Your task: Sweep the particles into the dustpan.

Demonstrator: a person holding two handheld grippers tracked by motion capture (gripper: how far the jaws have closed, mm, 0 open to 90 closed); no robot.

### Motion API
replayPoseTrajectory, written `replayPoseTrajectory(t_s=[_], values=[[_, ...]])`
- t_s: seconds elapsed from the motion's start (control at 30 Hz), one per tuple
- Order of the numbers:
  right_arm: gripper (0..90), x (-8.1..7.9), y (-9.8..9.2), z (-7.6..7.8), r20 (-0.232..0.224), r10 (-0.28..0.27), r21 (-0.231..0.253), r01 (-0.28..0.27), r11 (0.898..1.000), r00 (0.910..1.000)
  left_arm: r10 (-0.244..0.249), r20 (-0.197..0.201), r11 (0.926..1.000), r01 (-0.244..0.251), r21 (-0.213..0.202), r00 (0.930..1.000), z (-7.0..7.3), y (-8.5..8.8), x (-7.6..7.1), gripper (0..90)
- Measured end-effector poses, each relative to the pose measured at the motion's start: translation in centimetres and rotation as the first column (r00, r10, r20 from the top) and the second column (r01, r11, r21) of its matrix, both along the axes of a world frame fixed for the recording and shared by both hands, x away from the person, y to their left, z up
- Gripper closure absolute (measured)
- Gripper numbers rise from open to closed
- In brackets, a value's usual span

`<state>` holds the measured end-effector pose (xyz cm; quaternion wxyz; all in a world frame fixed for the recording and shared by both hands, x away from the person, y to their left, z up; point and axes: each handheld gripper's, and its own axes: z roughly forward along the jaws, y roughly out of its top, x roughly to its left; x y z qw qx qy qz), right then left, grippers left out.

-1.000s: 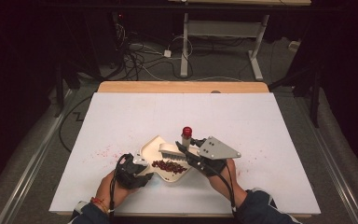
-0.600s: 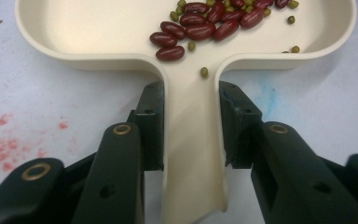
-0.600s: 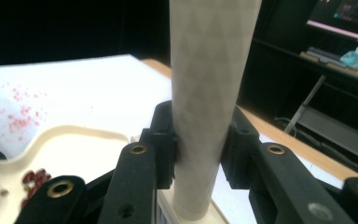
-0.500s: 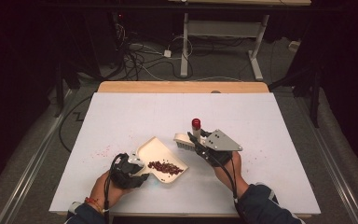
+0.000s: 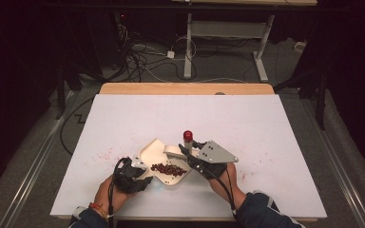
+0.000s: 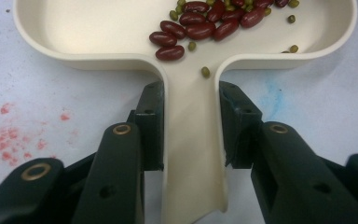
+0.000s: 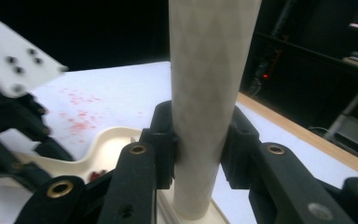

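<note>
So the cream tray [image 5: 159, 156] sits on the near middle of the white table [image 5: 247, 123], a bit left of centre. It's a shallow dish with a flat handle [image 6: 191, 154] sticking out toward the person. Inside it there's a little heap of dark red kidney beans [image 6: 200, 25] mixed with a few small green beans [image 6: 205, 72], mostly piled toward the near right part of the dish.

The left gripper [image 6: 191, 126] is clamped tight on that handle, a black pad pressing on each edge, and the tray lies flat on the table.

The right gripper [image 7: 198, 140] is squeezed shut around a pale brush handle [image 7: 209, 93] that stands upright between its pads. In the high view that handle has a red tip [image 5: 187, 135], and its whitish head [image 5: 172, 150] rests at the far right rim of the tray, just beside the beans.

Around it all, the table has faint reddish speckles [image 5: 105, 154] to the left of the tray and some more on the right. Beyond the far edge there's a wooden strip [image 5: 185, 89] and then cables [image 5: 142, 61] on the floor.
</note>
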<state>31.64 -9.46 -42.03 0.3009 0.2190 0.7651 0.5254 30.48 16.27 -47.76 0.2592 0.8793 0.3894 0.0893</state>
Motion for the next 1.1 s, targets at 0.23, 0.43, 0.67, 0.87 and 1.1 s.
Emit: replayPoseTrajectory(t_s=[0.23,0.43,0.67,0.87,1.1], values=[[70.2,-1.3,1.4,0.0,-0.021,0.060,-0.006,-0.060,0.998,0.9980,0.020,0.013,0.9998,-0.020,-0.001,0.9997,-0.1,-0.3,-0.3,63.1],[70.2,-1.8,1.6,0.2,-0.053,0.078,0.000,-0.078,0.997,0.9956,0.022,0.012,0.9997,-0.022,-0.006,0.9997,0.0,-0.2,-0.1,63.0],[70.2,-2.3,1.6,0.6,-0.070,0.088,-0.005,-0.088,0.996,0.9936,0.016,0.010,0.9998,-0.016,-0.009,0.9998,-0.1,-0.2,0.3,63.1],[70.2,-1.9,1.1,1.0,-0.053,0.070,0.009,-0.070,0.998,0.9961,0.010,0.012,0.9999,-0.010,-0.007,0.9999,0.0,-0.2,0.4,63.1],[70.2,-0.6,1.1,1.4,-0.001,0.055,0.011,-0.055,0.998,0.9985,0.012,0.011,0.9999,-0.012,-0.010,0.9999,-0.1,-0.1,0.3,63.1]])
